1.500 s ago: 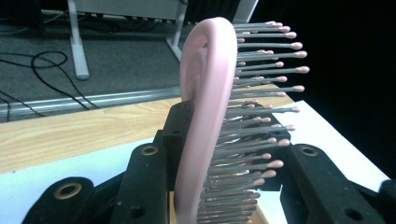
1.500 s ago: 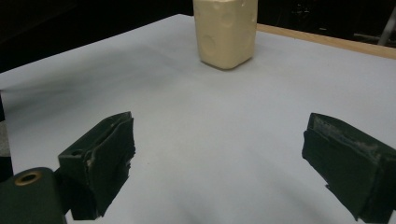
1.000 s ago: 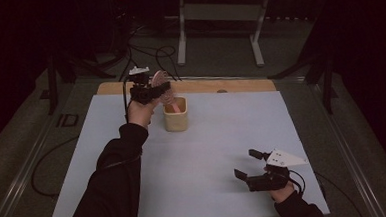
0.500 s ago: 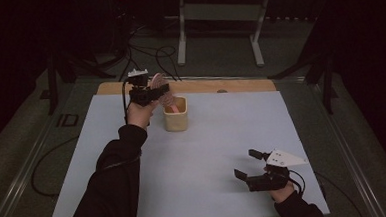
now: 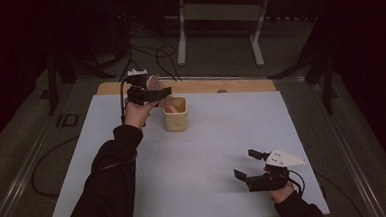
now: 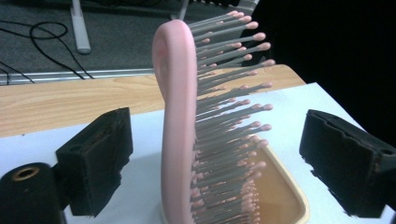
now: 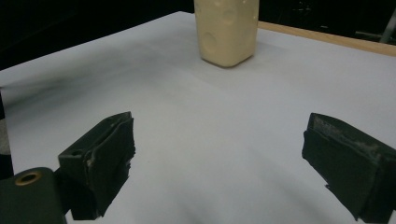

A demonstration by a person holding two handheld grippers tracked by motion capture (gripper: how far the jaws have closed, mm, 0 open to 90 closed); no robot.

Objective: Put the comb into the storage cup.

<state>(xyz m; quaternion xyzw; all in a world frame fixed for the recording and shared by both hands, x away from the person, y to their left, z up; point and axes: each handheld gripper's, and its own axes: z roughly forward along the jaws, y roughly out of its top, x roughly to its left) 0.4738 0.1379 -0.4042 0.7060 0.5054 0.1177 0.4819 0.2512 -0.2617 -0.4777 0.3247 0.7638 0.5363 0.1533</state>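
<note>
Brush (image 6: 180,121) upright in cup (image 5: 175,114), long axis vertical, bristles facing right in left gripper view | left gripper (image 5: 152,94) fingers spread around it, not touching | right gripper (image 5: 249,165) fingers spread over tabletop (image 5: 208,148)

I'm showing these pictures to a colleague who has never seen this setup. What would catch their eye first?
Most striking is the pink hairbrush, standing upright in the cream container near the table's far edge, its bristles between the open jaws of the left gripper, which do not touch it. The right gripper is also open, resting low near the front right of the white table.
</note>
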